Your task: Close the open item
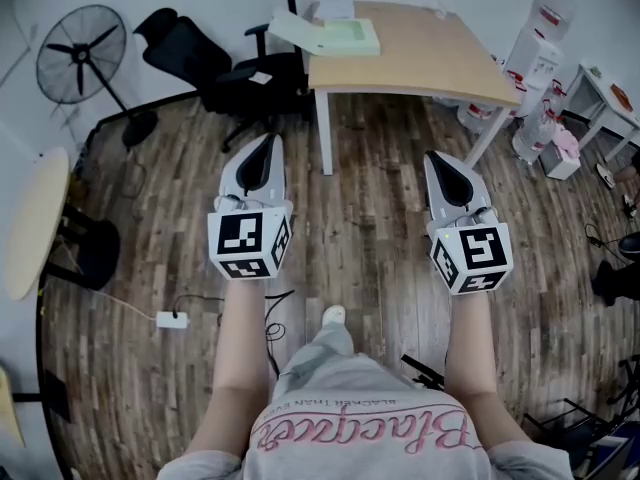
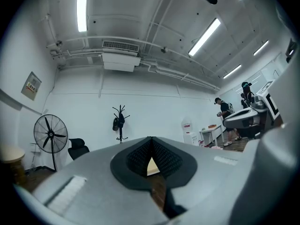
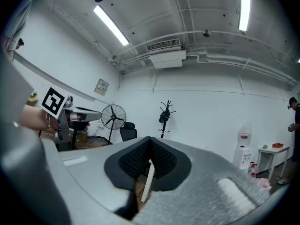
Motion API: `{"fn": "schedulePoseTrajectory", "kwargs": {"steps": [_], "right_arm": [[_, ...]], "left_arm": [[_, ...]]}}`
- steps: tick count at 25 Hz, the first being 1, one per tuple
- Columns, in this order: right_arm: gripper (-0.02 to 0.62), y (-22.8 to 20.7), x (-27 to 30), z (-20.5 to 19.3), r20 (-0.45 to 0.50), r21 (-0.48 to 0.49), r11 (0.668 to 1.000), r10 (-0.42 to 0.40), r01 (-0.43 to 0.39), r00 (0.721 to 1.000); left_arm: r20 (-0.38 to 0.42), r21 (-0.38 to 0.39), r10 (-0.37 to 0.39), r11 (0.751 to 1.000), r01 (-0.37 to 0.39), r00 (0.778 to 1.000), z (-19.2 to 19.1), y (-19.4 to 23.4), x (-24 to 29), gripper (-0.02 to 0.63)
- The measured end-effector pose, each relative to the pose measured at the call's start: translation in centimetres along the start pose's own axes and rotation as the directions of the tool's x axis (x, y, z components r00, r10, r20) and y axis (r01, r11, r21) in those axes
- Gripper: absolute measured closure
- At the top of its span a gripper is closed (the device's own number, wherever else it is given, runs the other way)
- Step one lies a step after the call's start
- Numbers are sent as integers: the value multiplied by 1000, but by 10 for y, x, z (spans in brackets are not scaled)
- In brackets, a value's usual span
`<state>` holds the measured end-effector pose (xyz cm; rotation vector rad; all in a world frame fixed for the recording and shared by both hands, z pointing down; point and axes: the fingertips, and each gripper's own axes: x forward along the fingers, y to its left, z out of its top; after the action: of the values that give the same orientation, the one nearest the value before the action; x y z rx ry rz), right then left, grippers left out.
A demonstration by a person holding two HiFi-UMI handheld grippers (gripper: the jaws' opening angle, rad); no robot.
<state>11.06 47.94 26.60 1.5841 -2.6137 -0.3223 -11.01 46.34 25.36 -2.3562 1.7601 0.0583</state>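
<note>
A flat white and pale green item (image 1: pixel 333 34), like a box with its lid swung back, lies on the far left corner of the wooden table (image 1: pixel 430 58). Both grippers hang over the floor well short of the table. In the head view my left gripper (image 1: pixel 267 143) points toward the table leg, jaws together and holding nothing. My right gripper (image 1: pixel 438 158) is level with it on the right, also shut and empty. In the left gripper view the black pads (image 2: pixel 161 156) meet at the tip. In the right gripper view the white table leg (image 3: pixel 147 182) shows behind the closed pads (image 3: pixel 136 161).
A black office chair (image 1: pixel 215 63) and a standing fan (image 1: pixel 80 53) stand left of the table. A water dispenser (image 1: pixel 535 68) is at the right, and a round side table (image 1: pixel 35 218) at the far left. A white power strip (image 1: pixel 172 320) and cables lie on the floor. A person (image 2: pixel 225 111) stands far off.
</note>
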Motion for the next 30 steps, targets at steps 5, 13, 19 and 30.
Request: {"fn": "schedulePoseTrajectory", "kwargs": {"steps": [5, 13, 19, 30], "right_arm": [[594, -4, 63, -3, -10, -30, 1000, -3, 3, 1000], [594, -21, 133, 0, -4, -43, 997, -62, 62, 998], [594, -29, 162, -5, -12, -51, 997, -63, 62, 998], [594, -67, 228, -33, -19, -27, 999, -46, 46, 999]], "left_arm": [[-3, -39, -6, 999, 6, 1000, -16, 37, 54, 594], [14, -55, -21, 998, 22, 1000, -24, 81, 117, 594], [9, -85, -7, 996, 8, 1000, -37, 96, 139, 594], [-9, -80, 10, 997, -11, 1000, -62, 113, 212, 594]]}}
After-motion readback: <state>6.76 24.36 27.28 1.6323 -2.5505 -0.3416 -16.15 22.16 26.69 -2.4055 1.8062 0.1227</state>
